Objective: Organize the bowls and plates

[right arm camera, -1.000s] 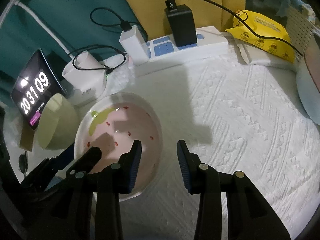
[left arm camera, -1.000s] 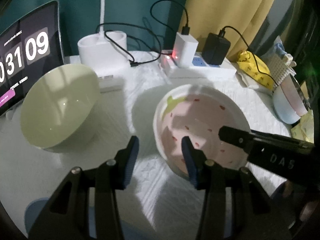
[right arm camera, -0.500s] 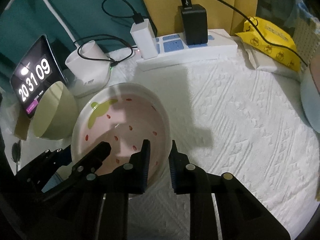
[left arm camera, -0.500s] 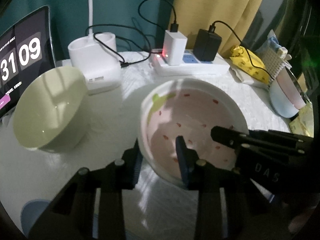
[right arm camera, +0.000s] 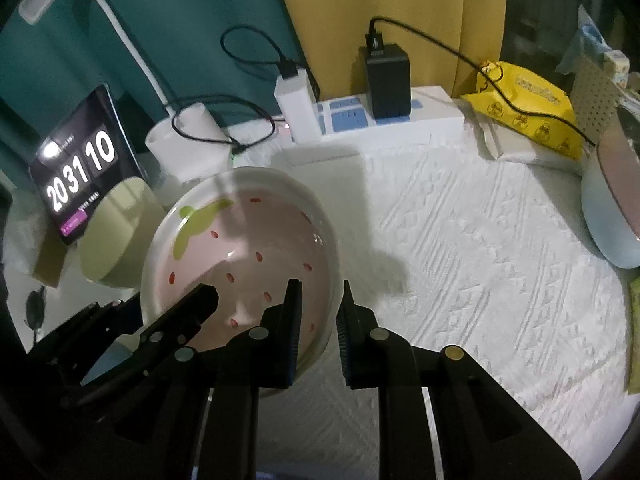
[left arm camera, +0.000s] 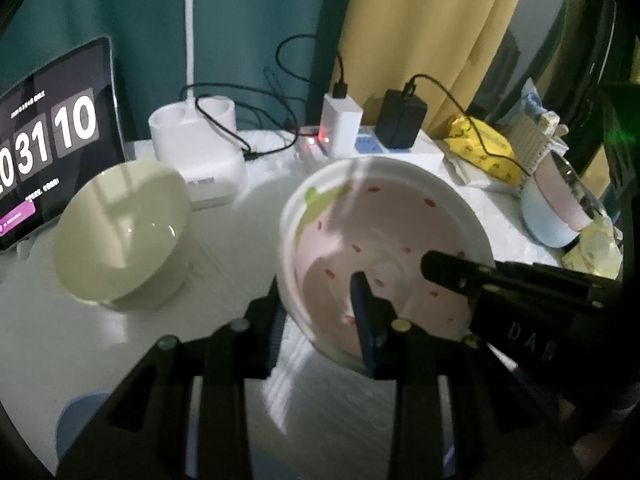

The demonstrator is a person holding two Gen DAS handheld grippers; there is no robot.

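change since a second ago: the strawberry bowl [left arm camera: 380,240] lay flat on the white cloth [right arm camera: 480,280] with both grippers spread beside it; now it is tipped up off the cloth and pinched at two points of its rim. the clock on the tablet [right arm camera: 80,168] has ticked from 09 to 10.
left gripper [left arm camera: 320,320]: clamped on the bowl's near rim, one blue pad inside the bowl, the other finger outside and below the wall.
right gripper [right arm camera: 318,320]: clamped on the rim at the bowl's other side, one pad inside, one outside; the wall fills the narrow gap between them.
the bowl's look: white outside, pale pink inside, scattered red seed marks and a green leaf shape near the far rim; glossy, empty.
the bowl's place: raised between the two grippers, tilted with its opening towards the cameras, in front of the power strip [right arm camera: 400,120].
neighbours: a pale green bowl [left arm camera: 120,232] leans on its side just left of it, beside the tablet; a blue bowl with a pink inside [right arm camera: 608,208] sits well apart at the cloth's right edge, near a yellow packet [right arm camera: 532,108].
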